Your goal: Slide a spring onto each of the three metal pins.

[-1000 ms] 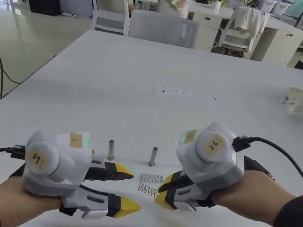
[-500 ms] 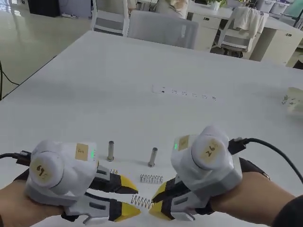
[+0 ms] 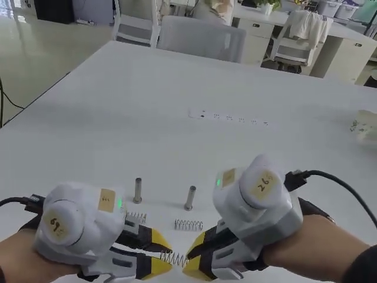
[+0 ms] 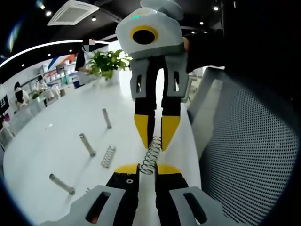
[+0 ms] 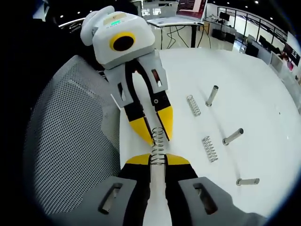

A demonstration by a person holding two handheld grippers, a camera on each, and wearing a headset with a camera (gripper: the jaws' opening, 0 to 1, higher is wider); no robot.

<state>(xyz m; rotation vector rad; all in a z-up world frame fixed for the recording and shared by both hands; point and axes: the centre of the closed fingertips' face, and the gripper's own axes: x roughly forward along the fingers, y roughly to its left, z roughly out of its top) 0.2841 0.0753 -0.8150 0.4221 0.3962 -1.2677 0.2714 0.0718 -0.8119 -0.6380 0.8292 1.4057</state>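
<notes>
Your grippers have drawn together, so the fingers of the left gripper [image 3: 159, 257] and the right gripper [image 3: 192, 259] each pinch one end of a spring [image 3: 172, 258] just above the counter [image 3: 177, 135]; next, you likely free one end and thread it over a pin [image 3: 190, 197].

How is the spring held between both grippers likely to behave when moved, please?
The spring looks thin and open-coiled, so probably light and bendy. Pinched at its ends by the left gripper and right gripper, it may buckle or flick away.
</notes>
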